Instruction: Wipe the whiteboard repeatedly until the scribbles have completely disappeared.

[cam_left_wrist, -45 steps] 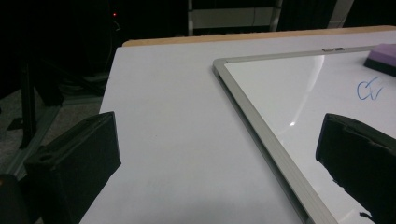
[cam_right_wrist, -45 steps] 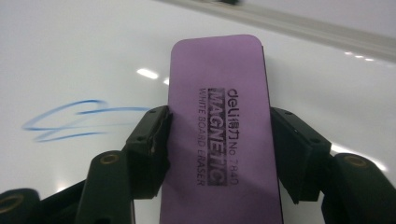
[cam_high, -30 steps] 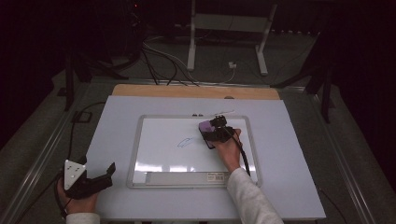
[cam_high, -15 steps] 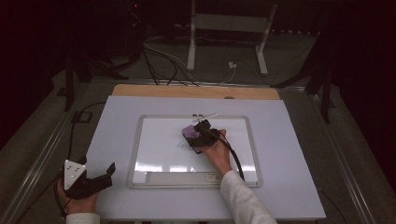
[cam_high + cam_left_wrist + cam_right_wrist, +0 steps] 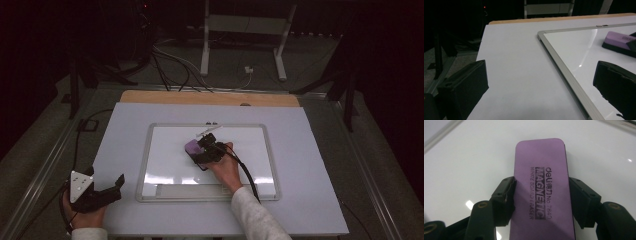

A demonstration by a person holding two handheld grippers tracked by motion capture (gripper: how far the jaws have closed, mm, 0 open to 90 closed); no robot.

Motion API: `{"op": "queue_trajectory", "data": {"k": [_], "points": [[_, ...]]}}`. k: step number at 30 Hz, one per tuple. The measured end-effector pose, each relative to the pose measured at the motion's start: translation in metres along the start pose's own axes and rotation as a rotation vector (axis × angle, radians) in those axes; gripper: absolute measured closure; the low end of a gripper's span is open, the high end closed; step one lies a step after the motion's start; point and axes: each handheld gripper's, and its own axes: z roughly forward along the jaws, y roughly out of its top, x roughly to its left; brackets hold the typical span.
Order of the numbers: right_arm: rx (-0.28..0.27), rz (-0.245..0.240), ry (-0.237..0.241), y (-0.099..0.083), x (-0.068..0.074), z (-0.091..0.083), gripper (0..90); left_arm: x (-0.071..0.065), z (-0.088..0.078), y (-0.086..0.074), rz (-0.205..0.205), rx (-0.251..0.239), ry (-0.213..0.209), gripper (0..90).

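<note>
Now, keep your left tongs (image 5: 119, 182) parked at the near left bench (image 5: 320, 165) corner, jaws wide apart and empty. Your right tongs (image 5: 541, 195) clamp the purple eraser (image 5: 544, 182) by its long sides, flat on the whiteboard (image 5: 250, 150) near its middle. Press evenly, keep it flat, and sweep toward the far edge, short of the frame.

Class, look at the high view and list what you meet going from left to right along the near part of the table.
Left hand-held gripper → whiteboard's left frame edge → purple eraser → right hand-held gripper gripping it → whiteboard's right frame edge.
</note>
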Motion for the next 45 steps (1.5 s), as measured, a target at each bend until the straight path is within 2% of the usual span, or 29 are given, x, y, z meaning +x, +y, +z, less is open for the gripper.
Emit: {"op": "queue_trajectory", "data": {"k": [2,4,6,9,11,12,14,17,19,22,25,28,33,38,41,45], "points": [[0.005,-0.02,0.025,0.0,0.003,0.001,41.6,0.0,0.0,0.0,-0.001,-0.001,0.001,0.5],[0.006,-0.019,0.024,0.001,0.002,0.001,41.6,0.001,0.0,0.0,-0.002,-0.001,0.001,0.5],[-0.003,-0.001,-0.022,0.001,-0.003,0.0,41.6,0.001,-0.001,0.0,-0.004,-0.004,0.0,0.5],[-0.02,0.04,-0.105,0.001,-0.017,-0.002,41.6,0.002,-0.001,0.0,-0.008,-0.008,0.001,0.5],[-0.022,0.103,-0.102,0.0,-0.026,-0.003,41.6,0.002,-0.001,-0.001,-0.011,-0.008,0.002,0.5],[-0.023,0.11,-0.099,0.0,-0.026,-0.003,41.6,0.002,-0.001,-0.001,-0.008,-0.004,0.001,0.5],[-0.018,0.08,-0.126,0.001,-0.02,-0.003,41.6,0.002,0.0,-0.001,-0.005,-0.001,-0.001,0.5],[-0.011,0.041,-0.058,0.001,-0.007,0.0,41.5,0.001,0.0,0.0,-0.002,-0.001,0.0,0.5],[-0.007,0.005,0.004,0.0,0.004,0.002,41.5,0.001,0.0,0.0,-0.002,-0.001,0.0,0.5],[0.003,-0.062,0.055,0.001,0.022,0.005,41.5,0.001,-0.001,0.0,-0.002,-0.001,0.0,0.5],[0.008,-0.081,0.067,0.003,0.028,0.006,41.4,0.001,-0.002,0.0,-0.005,-0.006,0.002,0.5],[-0.006,-0.036,0.021,0.003,0.018,0.006,41.4,0.002,-0.002,-0.001,-0.005,-0.006,0.001,0.5],[-0.018,0.093,-0.084,0.002,-0.011,0.001,41.4,0.002,-0.002,-0.001,-0.005,-0.006,0.002,0.5],[-0.024,0.193,-0.155,-0.002,-0.038,-0.006,41.4,0.002,-0.003,-0.001,-0.009,-0.006,0.003,0.5],[-0.029,0.232,-0.184,-0.004,-0.049,-0.01,41.4,0.002,-0.003,-0.001,-0.006,-0.006,0.001,0.5],[-0.034,0.253,-0.206,-0.006,-0.056,-0.012,41.4,0.002,-0.002,-0.001,-0.01,-0.004,0.004,0.5]]}}
